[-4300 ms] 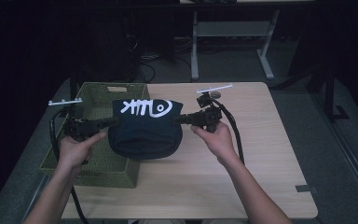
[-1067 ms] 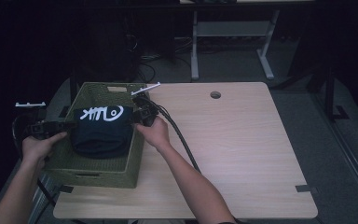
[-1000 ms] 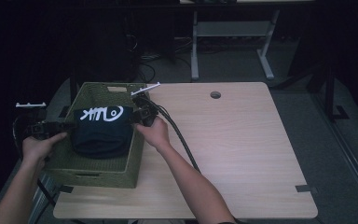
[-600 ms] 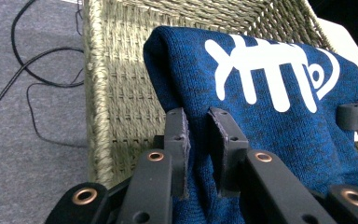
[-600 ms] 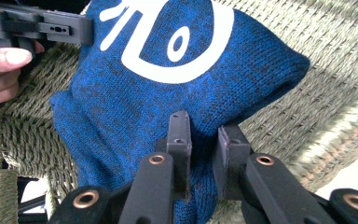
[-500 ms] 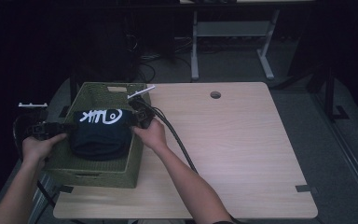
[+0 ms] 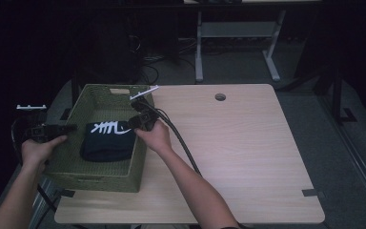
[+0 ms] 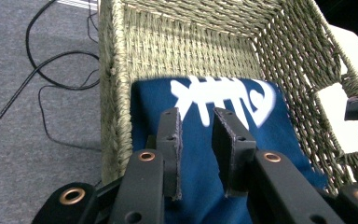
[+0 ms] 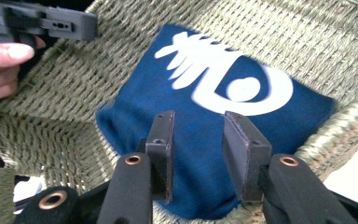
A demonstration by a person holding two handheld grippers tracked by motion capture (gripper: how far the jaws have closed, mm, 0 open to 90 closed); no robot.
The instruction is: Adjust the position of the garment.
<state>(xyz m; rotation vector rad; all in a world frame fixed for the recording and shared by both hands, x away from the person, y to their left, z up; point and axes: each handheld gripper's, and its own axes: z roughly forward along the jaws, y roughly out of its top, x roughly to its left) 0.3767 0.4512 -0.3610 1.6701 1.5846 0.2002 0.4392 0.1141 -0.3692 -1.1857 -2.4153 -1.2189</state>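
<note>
Folded navy cloth with a white fish-bone print [image 7: 108, 141] lies flat on the floor of the green woven basket [image 7: 93, 174], which sits at the left end of the tabletop [image 7: 248, 157]. From the high view the left tool [image 7: 69, 128] hangs over the basket's left rim, and the right tool [image 7: 132, 122] over its right rim, so the cloth lies between them, below and inward of each tool. Its long axis runs roughly from the basket's back wall toward its front wall, and neither hand looks clearly nearer. In the left gripper view the left tool [image 8: 195, 122] looks down into the basket [image 8: 121, 74]; its jaws have just been opening and stand narrowly apart. Nothing is pinched between them: the cloth [image 8: 223, 154] lies behind and beneath, with the print pointing away toward the back wall. In the right gripper view the right tool [image 9: 198, 126] has likewise just been opening, a little wider than its partner, and hovers over the plain end of the cloth [image 9: 205, 140] by the basket's woven side [image 9: 56, 93]; the pads do not press on the fabric. The other tool and a few fingertips show at that view's upper left, over the basket's opposite rim. To my eye the cloth is delivered, and both tools need only lift straight up and outward past the rims.
</note>
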